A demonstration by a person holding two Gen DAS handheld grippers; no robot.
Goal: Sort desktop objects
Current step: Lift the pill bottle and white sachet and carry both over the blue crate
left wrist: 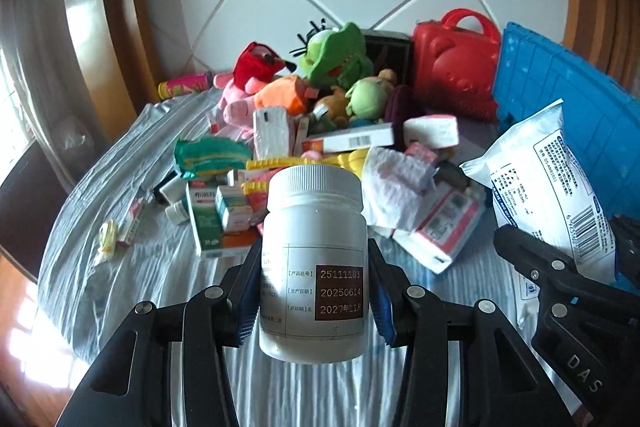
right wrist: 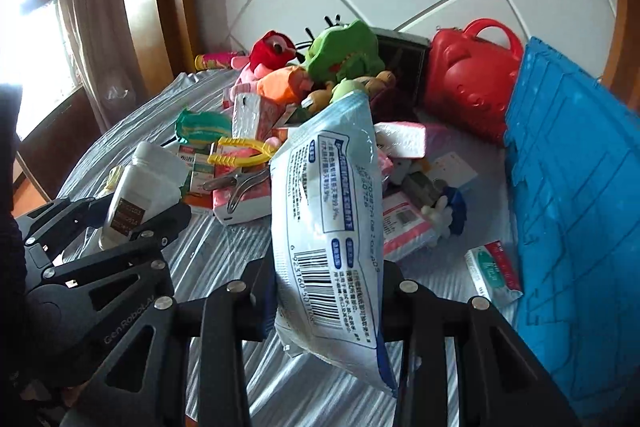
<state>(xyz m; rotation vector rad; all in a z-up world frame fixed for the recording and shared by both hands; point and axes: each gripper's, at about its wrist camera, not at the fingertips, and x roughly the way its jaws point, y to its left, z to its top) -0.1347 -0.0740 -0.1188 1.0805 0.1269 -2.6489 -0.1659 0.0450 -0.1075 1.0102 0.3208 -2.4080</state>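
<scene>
In the left wrist view, the left gripper (left wrist: 314,291) pinches a white bottle (left wrist: 314,263) upright between its jaws, above the striped surface (left wrist: 160,267). In the right wrist view, the right gripper (right wrist: 328,299) clamps a wipes pack (right wrist: 328,219), beside the blue crate (right wrist: 576,207).

My right gripper (right wrist: 329,291) clamps a white wipes pack (right wrist: 328,223) upright, left of the blue crate (right wrist: 576,211). Further left of the crate, my left gripper (right wrist: 132,223) grips a white bottle (right wrist: 140,187).
</scene>
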